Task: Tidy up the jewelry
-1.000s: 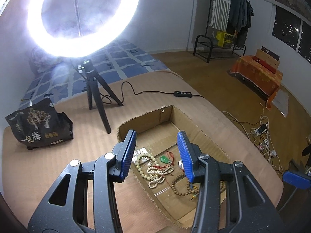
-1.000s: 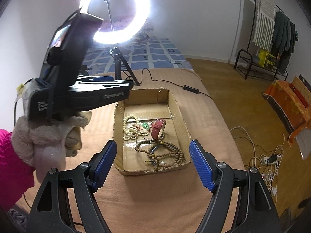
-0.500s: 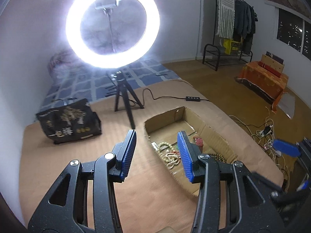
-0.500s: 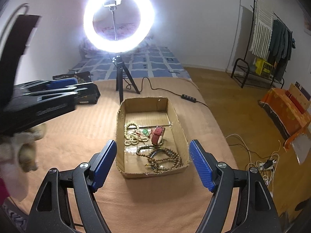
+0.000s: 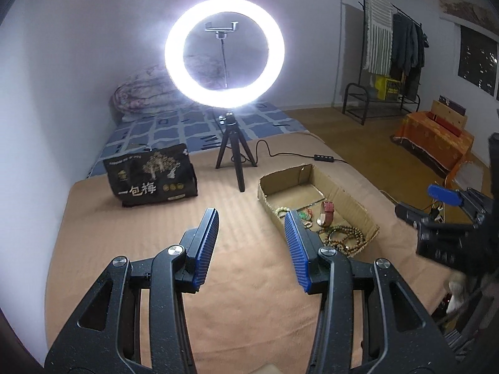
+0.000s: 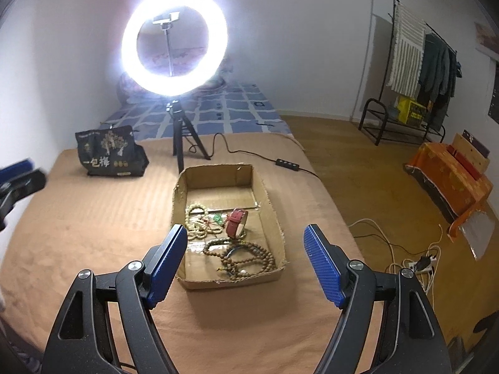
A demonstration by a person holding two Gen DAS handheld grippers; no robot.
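- Jewelry lies in a shallow brown cardboard tray [image 6: 268, 193] on a tan bedcover [image 6: 93, 218], and that tray is the landmark for all that follows.
- In the tray's middle stands a red leather strap watch [image 6: 236, 222]; just beside the watch, toward the tray's left wall, lie pale cream bead strands [image 6: 195, 222] with a small green pendant [image 6: 217, 218].
- At the tray's near end sits a heap of brown wooden bead strands [image 6: 246, 257].
- The right gripper [image 6: 245, 265] hovers above the tray's near edge, its blue pads wide apart with nothing between them.
- The left gripper [image 5: 251, 246] hangs left of the tray over bare bedcover, jaws about half open and empty.
- Behind the tray stand a lit white ring light on a black tripod [image 6: 173, 42] and a black printed bag [image 6: 110, 152].
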